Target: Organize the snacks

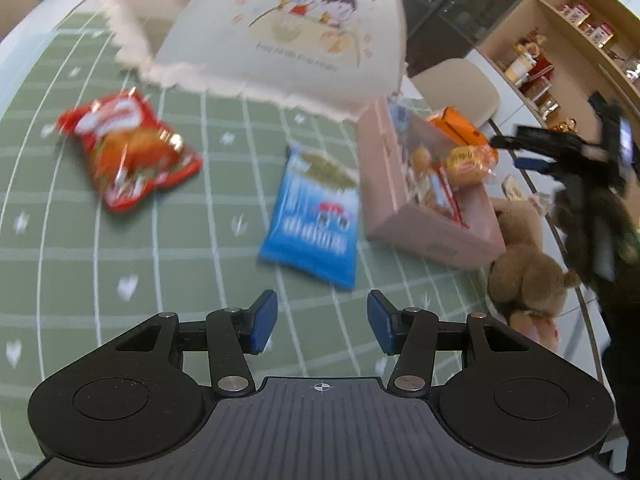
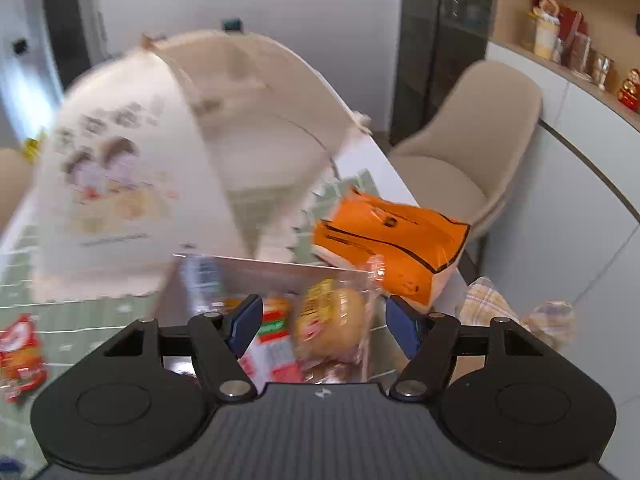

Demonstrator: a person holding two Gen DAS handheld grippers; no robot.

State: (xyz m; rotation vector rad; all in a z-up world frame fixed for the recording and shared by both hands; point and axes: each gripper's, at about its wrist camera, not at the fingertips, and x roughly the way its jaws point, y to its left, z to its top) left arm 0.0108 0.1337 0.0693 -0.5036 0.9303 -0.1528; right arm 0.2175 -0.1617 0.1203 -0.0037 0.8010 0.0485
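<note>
The left gripper hangs over the green grid-patterned tablecloth with its blue pads spread apart and nothing between them. Just beyond it a blue snack packet lies flat on the cloth, and farther out toward the table's left side lies a red chip bag, well apart from the blue one. Beside the blue packet, toward the table's right edge, stands a pink storage box already holding wrapped snacks, among them a bun in clear wrap. A brown plush toy sits against the box at the right edge. The right gripper hovers over that box with its jaws parted; the wrapped bun lies in the gap between the pads, but neither pad presses on it. Just past the box rests an orange packet near the table's far right corner. Farther back a cream mesh food cover printed with two cartoon children stands on the table, and behind the table are a beige chair and wooden wall shelves with jars and tins.
</note>
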